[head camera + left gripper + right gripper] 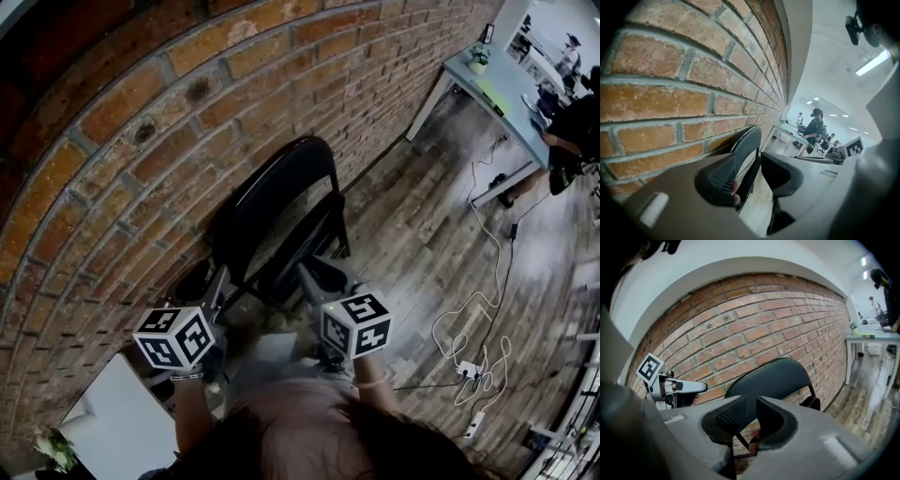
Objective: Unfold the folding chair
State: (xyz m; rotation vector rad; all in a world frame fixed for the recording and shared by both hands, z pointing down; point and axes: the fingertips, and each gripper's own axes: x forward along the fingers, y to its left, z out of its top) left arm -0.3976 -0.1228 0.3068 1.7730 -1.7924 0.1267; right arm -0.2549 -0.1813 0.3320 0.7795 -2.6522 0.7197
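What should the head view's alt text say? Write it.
A folded black chair leans against a brick wall. The left tool and right tool reach toward its lower part from below. At right, cables trail across the wood floor.

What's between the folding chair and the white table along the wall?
Only bare wooden floor separates the folding chair from the white table, per the head view; cables lie farther out.
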